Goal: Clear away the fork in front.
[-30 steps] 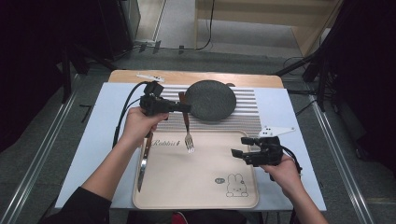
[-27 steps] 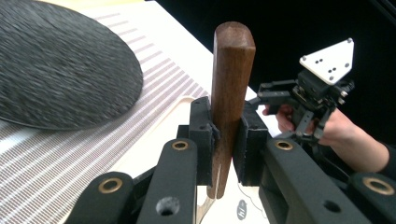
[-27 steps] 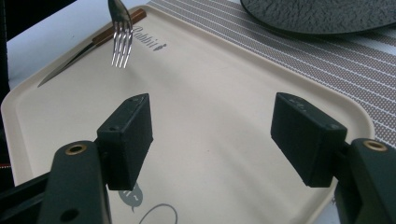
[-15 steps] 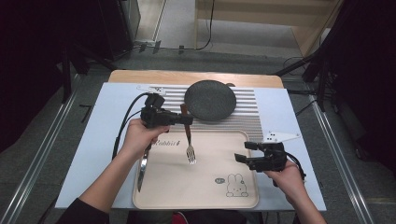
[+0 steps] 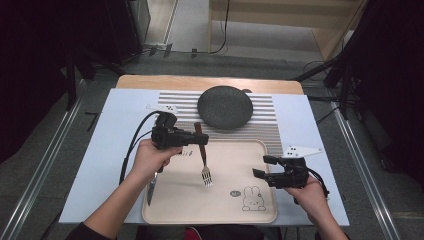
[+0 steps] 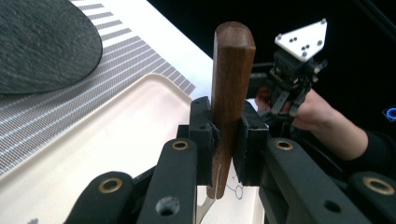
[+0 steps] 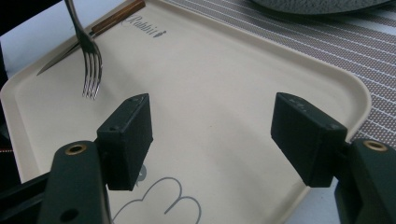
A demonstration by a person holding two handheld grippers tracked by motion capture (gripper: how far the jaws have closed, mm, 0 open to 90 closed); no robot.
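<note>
Fork [image 5: 204, 162], with a dark wooden handle and bright metal tines pointing toward 6 o'clock, hung over the cream tray [image 5: 260, 215]. Left gripper [image 5: 196, 139] clamped its handle. Right gripper [image 5: 261, 167], at the tray's 3 o'clock edge, stood spread and unladen.

High view looks down; both close gripper views share the tray [image 5: 250, 150]

Cream tray [image 5: 250, 155] with a line-drawn rabbit; brown wooden handle and silver tines on the fork [image 5: 203, 160]; dark grey speckled plate [image 5: 225, 106] beyond the tray, on a grey-and-white striped mat [image 5: 265, 122].
</note>
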